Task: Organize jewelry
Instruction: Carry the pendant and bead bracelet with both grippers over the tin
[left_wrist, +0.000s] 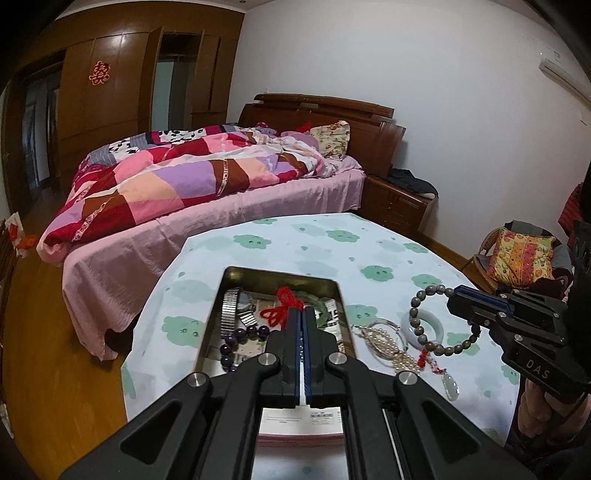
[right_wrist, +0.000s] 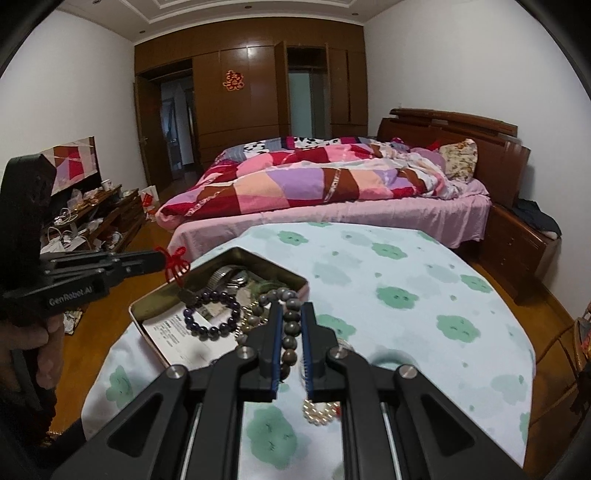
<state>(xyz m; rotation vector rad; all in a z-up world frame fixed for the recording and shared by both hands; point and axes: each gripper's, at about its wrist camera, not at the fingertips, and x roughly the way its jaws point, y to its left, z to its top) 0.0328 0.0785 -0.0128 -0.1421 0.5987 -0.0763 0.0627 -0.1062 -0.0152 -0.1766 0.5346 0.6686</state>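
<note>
round grey-brown bead bracelet (right_wrist: 288, 325), rectangular metal tin (right_wrist: 155, 299)

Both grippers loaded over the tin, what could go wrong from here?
1. The right gripper pinches the grey bead bracelet by only a bead or two; the hanging loop could slip out or snag the pearl strand and white bangle below.
2. The left gripper holds the red knotted cord at the tin's edge; released there, it may land outside.
3. Dropped beads could tangle with the purple bracelet.
</note>
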